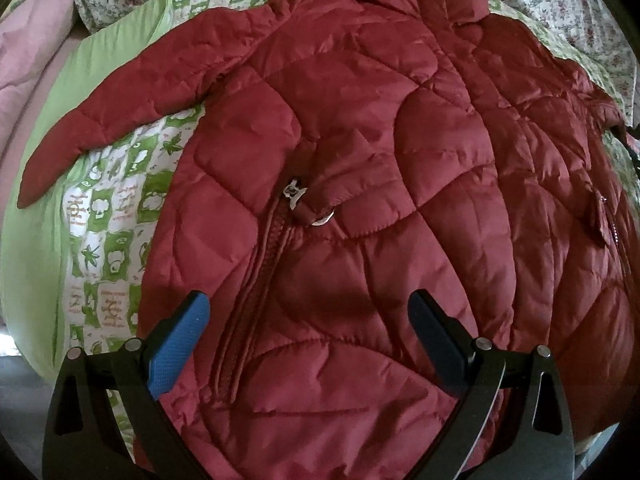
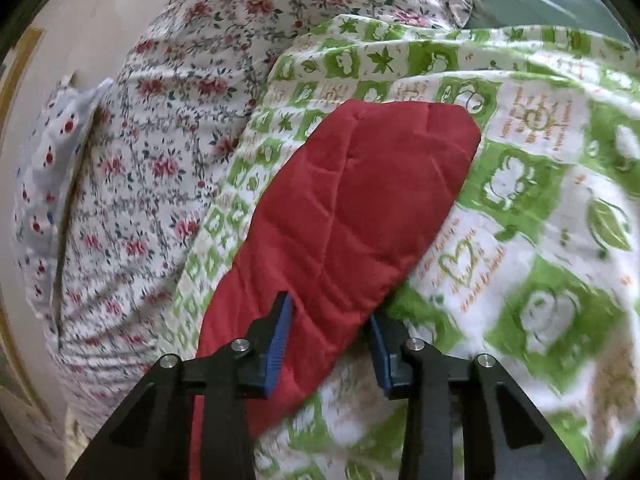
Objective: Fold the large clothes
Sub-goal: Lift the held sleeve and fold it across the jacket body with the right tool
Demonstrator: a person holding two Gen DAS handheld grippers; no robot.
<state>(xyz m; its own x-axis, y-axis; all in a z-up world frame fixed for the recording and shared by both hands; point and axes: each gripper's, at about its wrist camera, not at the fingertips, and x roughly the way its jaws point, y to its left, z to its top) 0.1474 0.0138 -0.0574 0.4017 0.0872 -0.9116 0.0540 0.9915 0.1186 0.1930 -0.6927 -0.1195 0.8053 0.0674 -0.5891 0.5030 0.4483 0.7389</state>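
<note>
Pink bedding (image 1: 24, 52): far left edge of the left wrist view.
Green patterned quilt (image 1: 108, 216): spread on the bed beneath the garment.
Red quilted jacket (image 1: 360, 184): lying flat, front up, collar at the far end, one sleeve stretched leftward.
Zip pull (image 1: 294, 192): metal, mid-front.
Left claw (image 1: 308, 312): jaws wide apart above the lower front, gripping nothing.
Floral sheet (image 2: 132, 168): left of the quilt.
Sleeve (image 2: 352, 208): lying on the quilt.
Right claw (image 2: 332, 320): jaws straddling the sleeve, part open; contact unclear.
</note>
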